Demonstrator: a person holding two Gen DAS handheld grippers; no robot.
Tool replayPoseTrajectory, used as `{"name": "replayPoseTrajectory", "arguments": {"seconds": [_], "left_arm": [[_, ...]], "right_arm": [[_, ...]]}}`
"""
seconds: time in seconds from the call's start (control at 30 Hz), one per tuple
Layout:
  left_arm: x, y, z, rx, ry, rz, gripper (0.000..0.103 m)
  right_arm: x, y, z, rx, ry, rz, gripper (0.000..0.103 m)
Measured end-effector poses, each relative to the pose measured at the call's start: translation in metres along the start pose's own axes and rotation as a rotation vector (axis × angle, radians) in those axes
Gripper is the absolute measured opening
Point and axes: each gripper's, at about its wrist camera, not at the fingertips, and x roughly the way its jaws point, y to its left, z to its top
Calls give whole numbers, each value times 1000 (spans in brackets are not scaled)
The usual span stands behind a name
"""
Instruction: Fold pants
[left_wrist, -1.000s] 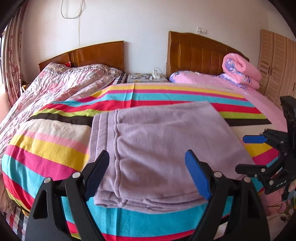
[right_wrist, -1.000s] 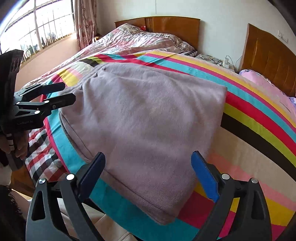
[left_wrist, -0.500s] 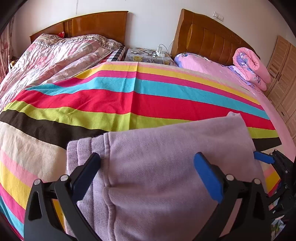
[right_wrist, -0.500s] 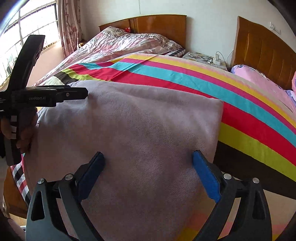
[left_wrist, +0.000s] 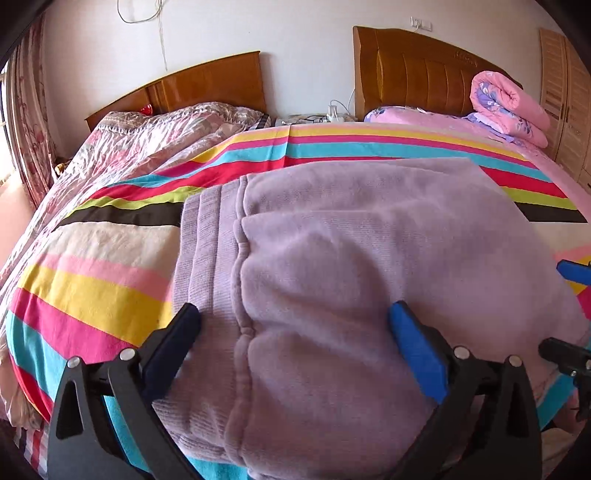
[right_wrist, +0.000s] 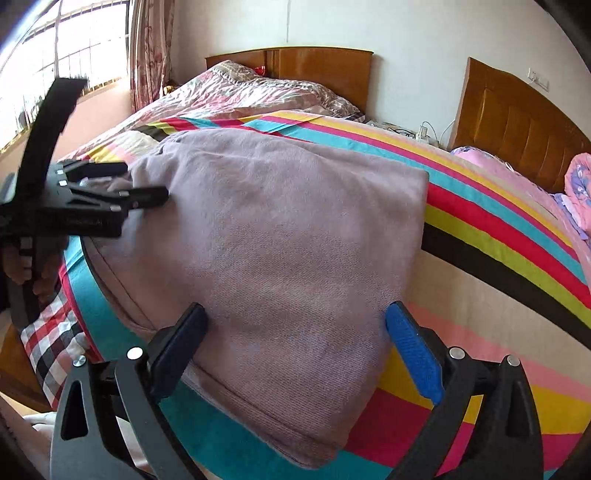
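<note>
The lilac fleece pants (left_wrist: 351, 266) lie folded in a thick stack on the striped bed, waistband to the left; they also show in the right wrist view (right_wrist: 280, 236). My left gripper (left_wrist: 295, 332) is open, its fingers spread over the near left part of the stack. It shows from the side in the right wrist view (right_wrist: 122, 184), its tips at the waistband end. My right gripper (right_wrist: 295, 328) is open over the near right corner of the stack. Its fingertips (left_wrist: 576, 269) show at the right edge of the left wrist view.
The striped sheet (left_wrist: 96, 295) covers the bed. A floral quilt (left_wrist: 147, 147) lies at the far left, a rolled pink blanket (left_wrist: 506, 103) at the far right. A nightstand with cables (left_wrist: 321, 118) stands between two wooden headboards. A wardrobe (left_wrist: 565, 99) stands on the right.
Both grippers have pulled back and lifted a little from the pants since half a second ago. The pants stay folded in place. Both stay open.
</note>
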Motion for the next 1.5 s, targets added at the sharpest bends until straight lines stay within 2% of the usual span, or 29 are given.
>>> {"name": "replayPoseTrajectory", "arguments": {"seconds": [0.1, 0.13, 0.2, 0.23, 0.27, 0.33, 0.4, 0.53, 0.6, 0.67, 0.7, 0.77, 0.97, 1.17, 1.5], "left_arm": [[-15, -2, -3, 1, 32, 38, 102], [-23, -2, -4, -4, 48, 63, 102], [-54, 1, -8, -37, 50, 189, 102], [-79, 2, -10, -70, 1, 232, 102], [-107, 5, -12, -112, -64, 231, 102], [-157, 7, -17, -195, -186, 190, 102], [-194, 6, -19, -233, -281, 167, 102], [-224, -4, -17, -276, -388, 152, 102], [-225, -14, -25, -278, -434, 149, 102], [-217, -25, -29, -278, -376, 134, 102], [-210, -29, -31, -263, -322, 133, 102], [-200, -37, -38, -240, -272, 171, 102], [-201, -48, -48, -216, -291, 164, 102], [-209, -57, -49, -173, -322, 134, 102], [-205, -61, -51, -158, -309, 119, 102]], "right_arm": [[-21, -6, -7, 23, 33, 29, 96], [-32, -8, -11, 28, 43, 13, 96], [-66, -10, -20, 60, 4, -50, 96], [-88, -11, -23, 87, -46, -43, 96], [-109, -13, -27, 118, -100, -39, 96], [-144, -12, -30, 180, -206, -70, 97], [-172, -5, -32, 216, -300, -87, 98], [-190, 10, -30, 249, -418, -152, 98], [-179, 18, -30, 263, -388, -191, 98], [-161, 24, -34, 268, -308, -175, 98], [-154, 27, -38, 263, -281, -180, 98], [-145, 30, -46, 265, -240, -163, 98], [-155, 30, -49, 272, -283, -212, 98], [-164, 25, -52, 288, -298, -225, 98], [-162, 29, -51, 271, -290, -222, 98]]}}
